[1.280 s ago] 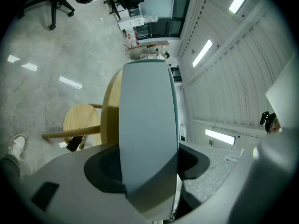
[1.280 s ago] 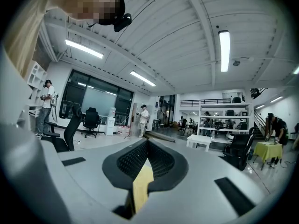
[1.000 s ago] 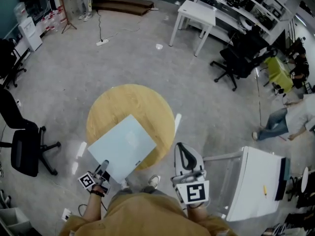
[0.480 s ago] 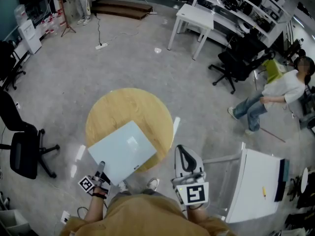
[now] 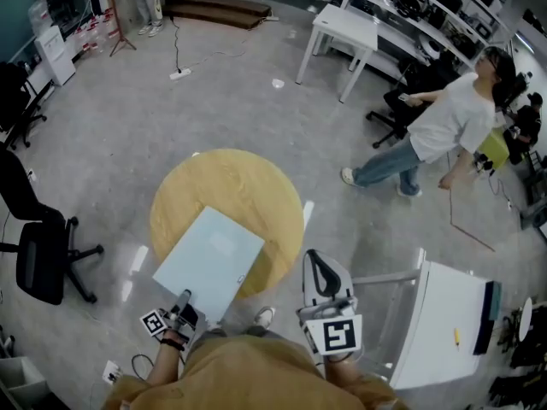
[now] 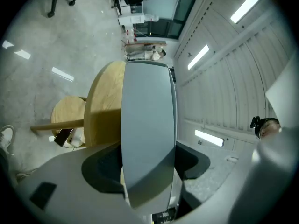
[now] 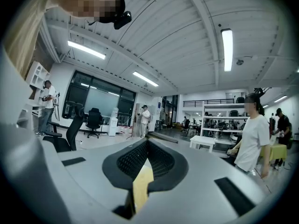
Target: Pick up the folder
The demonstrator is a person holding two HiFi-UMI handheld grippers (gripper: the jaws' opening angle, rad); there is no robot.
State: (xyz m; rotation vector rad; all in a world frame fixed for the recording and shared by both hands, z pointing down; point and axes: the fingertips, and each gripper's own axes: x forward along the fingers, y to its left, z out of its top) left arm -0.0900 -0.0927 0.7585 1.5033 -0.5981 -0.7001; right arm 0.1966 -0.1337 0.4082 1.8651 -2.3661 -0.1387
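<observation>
- Left gripper [image 5: 182, 304] has its jaws closed on the folder [image 5: 209, 261], gripping it at the corner nearest the person; in the left gripper view the pale sheet [image 6: 147, 120] runs straight out from between the two dark pads.
- Pale blue-grey and flat, the folder sits over the near-left part of the round wooden table [image 5: 248, 182], and its gripped corner sticks out past the table's near rim.
- Whether the folder's far edge touches the wood cannot be told.
- Right gripper [image 5: 318, 261] hangs just beside the table's near-right rim, apart from the folder, its jaws meeting at the tips.
- A white desk [image 5: 449, 314] stands to the right of the table, near the person.
- A black office chair [image 5: 38, 250] stands to the table's left.
- Well beyond the table, to the right, a person in a white shirt [image 5: 436, 122] walks across the floor.
</observation>
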